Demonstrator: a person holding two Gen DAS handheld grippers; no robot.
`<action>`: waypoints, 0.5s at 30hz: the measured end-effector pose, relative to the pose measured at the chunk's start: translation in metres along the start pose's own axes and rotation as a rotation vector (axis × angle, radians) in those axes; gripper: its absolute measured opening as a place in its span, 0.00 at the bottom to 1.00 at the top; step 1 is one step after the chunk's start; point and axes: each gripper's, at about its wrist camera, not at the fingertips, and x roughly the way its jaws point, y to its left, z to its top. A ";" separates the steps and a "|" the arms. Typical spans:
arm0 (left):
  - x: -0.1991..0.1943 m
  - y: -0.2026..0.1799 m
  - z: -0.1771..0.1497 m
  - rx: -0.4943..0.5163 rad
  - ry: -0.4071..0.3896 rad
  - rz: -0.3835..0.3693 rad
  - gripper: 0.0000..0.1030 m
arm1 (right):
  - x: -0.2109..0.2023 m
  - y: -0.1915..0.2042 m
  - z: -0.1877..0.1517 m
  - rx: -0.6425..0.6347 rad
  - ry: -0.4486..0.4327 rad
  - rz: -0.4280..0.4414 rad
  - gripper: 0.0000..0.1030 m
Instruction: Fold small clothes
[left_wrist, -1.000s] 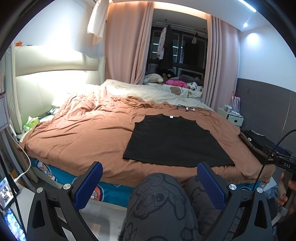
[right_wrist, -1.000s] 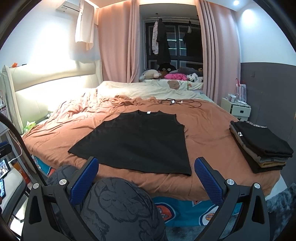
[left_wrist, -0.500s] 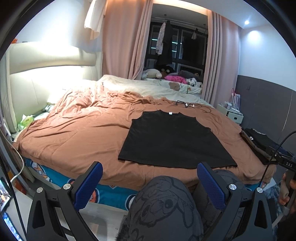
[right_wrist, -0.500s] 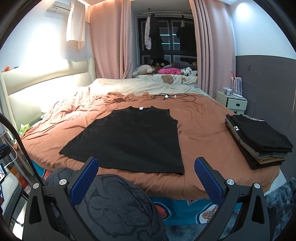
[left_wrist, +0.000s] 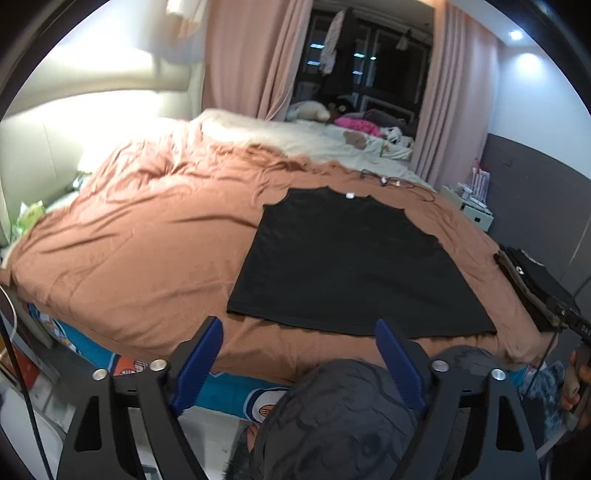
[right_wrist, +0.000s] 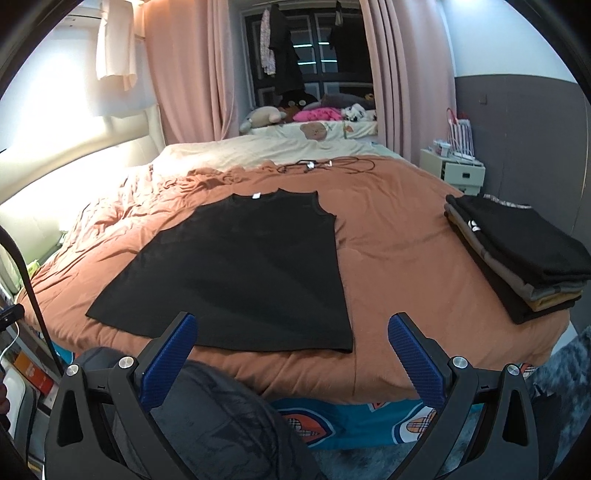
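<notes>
Ahead of both sets of jaws I see the bed's rust-brown cover (right_wrist: 399, 236) filling most of each view, wrinkled toward the far left and smooth near its front edge. On it lies the black sleeveless top (right_wrist: 243, 266), spread flat with its neck pointing away from me and a small white label at the collar — its hem runs just beyond my left gripper (left_wrist: 299, 354), whose blue pads stand wide apart, holding nothing. From the right gripper (right_wrist: 291, 347), likewise spread wide and empty, the top sits ahead and a little left, its near right corner falling between the two pads. Far right of those jaws, near the cover's edge, I see a stack of folded clothes (right_wrist: 517, 258), black on top with tan and grey layers beneath, well apart from the top. Under both grippers a knee in dark patterned trousers (right_wrist: 221, 424) fills the lower frame. Beyond the top, a tangle of dark cable (right_wrist: 325, 164) lies on the cover.
</notes>
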 end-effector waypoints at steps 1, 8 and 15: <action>0.007 0.005 0.002 -0.011 0.011 0.000 0.77 | 0.004 -0.001 0.002 0.005 0.005 -0.001 1.00; 0.053 0.032 0.015 -0.072 0.091 0.014 0.65 | 0.027 -0.010 0.013 0.036 0.041 0.009 0.93; 0.095 0.056 0.016 -0.138 0.180 0.020 0.48 | 0.052 -0.026 0.022 0.094 0.109 0.029 0.76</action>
